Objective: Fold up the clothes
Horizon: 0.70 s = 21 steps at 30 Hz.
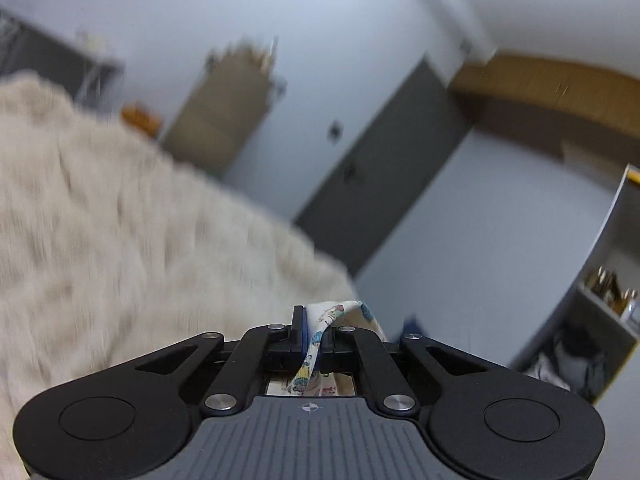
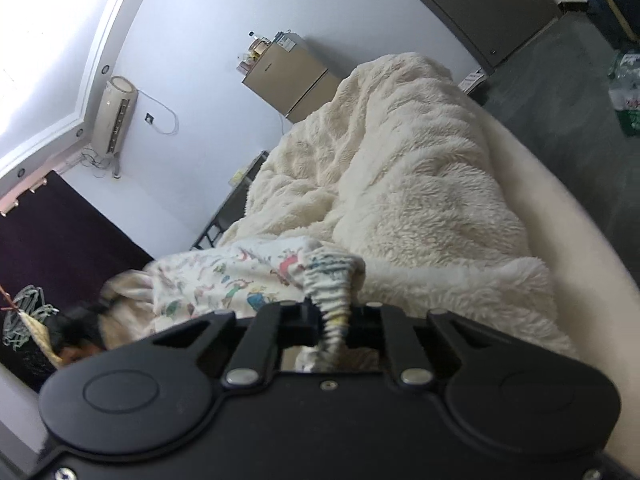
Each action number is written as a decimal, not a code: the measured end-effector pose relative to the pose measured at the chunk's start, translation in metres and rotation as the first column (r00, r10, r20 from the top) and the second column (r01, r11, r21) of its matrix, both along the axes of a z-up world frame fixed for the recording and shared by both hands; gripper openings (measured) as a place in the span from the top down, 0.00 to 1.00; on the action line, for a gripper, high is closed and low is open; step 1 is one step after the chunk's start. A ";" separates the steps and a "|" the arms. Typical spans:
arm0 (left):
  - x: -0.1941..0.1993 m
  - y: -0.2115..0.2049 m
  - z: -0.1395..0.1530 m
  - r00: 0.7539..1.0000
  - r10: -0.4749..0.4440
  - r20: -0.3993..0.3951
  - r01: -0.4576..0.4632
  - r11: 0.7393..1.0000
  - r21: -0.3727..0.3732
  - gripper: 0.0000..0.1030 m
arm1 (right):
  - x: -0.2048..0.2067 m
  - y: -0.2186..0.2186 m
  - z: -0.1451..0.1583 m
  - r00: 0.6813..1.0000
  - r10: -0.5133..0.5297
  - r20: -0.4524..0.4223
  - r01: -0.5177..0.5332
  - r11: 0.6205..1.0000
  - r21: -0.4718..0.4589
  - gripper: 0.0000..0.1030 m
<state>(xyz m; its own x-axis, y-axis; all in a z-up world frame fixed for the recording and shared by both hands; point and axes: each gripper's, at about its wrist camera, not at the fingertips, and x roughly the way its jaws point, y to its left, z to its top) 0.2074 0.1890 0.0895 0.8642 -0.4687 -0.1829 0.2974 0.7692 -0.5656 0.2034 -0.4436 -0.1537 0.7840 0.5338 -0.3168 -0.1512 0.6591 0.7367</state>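
Both grippers sit closest, each pinching the printed garment (image 2: 224, 280): the right gripper (image 2: 334, 322) clamps its ribbed cuff, the left gripper (image 1: 314, 340) a thin fold. Behind them a fluffy cream blanket (image 2: 420, 168) covers the bed, the garment lying on it. Only the right view shows the small fridge (image 2: 286, 80) sharply; its label is unreadable. Left view is blurred.

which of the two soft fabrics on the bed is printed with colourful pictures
The printed garment, the thin cloth pinched in the right tool. The fluffy cream blanket under and behind it is plain, thick and shaggy.
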 end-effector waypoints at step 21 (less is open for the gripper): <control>-0.084 -0.049 0.047 0.742 0.190 0.642 -0.666 0.316 0.676 1.00 | -0.005 0.018 0.018 0.997 -0.049 0.060 0.058 0.987 -0.149 0.91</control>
<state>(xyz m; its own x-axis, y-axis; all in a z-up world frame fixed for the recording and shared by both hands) 0.1230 0.1401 0.1361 0.9672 0.1865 0.1724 -0.2495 0.8254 0.5065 0.1988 -0.4256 -0.1361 0.8289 0.4403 -0.3452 -0.1506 0.7699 0.6202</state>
